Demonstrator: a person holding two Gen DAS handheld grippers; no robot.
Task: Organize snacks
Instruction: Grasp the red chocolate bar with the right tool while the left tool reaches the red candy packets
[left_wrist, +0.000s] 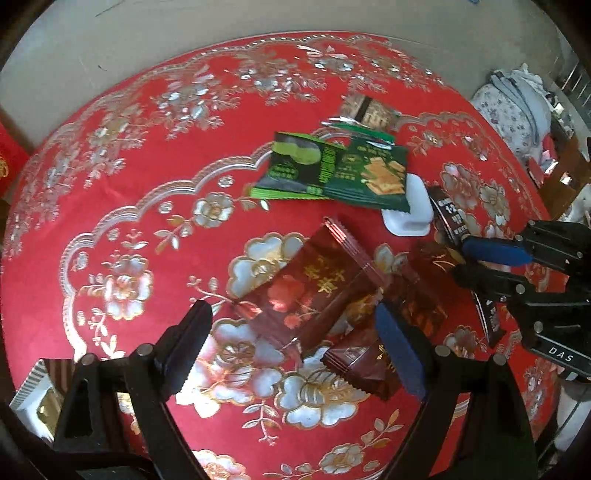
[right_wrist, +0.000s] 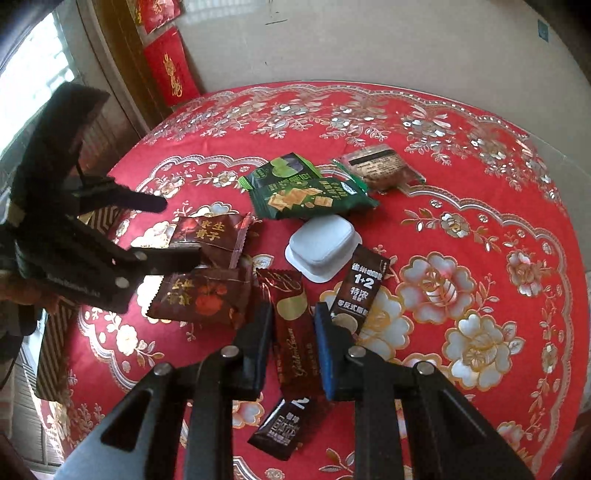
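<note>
Snacks lie scattered in the middle of a round table under a red tablecloth (right_wrist: 480, 155) patterned with silver and gold flowers; counted from the right wrist view there are nine items in all. Two green packets overlap each other near the centre, one showing a green round cake (right_wrist: 286, 168) and one showing square crackers (right_wrist: 314, 199); one clear-fronted brownish packet (right_wrist: 380, 166) lies just behind them. One white plastic cup (right_wrist: 321, 245), upside down, sits just in front of the green pair. Two dark brown packets with gold characters lie at the left, the farther one (right_wrist: 210, 236) touching the nearer one (right_wrist: 201, 299). Two dark coffee sachets are visible, one (right_wrist: 364, 288) marked "1+2" just beside the cup and one (right_wrist: 282, 428) lying low between the right gripper's arms. One long maroon stick packet (right_wrist: 291, 332) with gold script lies between the right gripper (right_wrist: 293, 325) fingers, which stand narrowed and are pinching its sides. The left gripper (left_wrist: 291, 332) is spread wide above the brown packets, nothing held between its fingers; in its own view a striped box corner (left_wrist: 37, 387) shows at the table's edge. Red hangings (right_wrist: 170, 70) with gold characters hang on the wall beyond the table.
</note>
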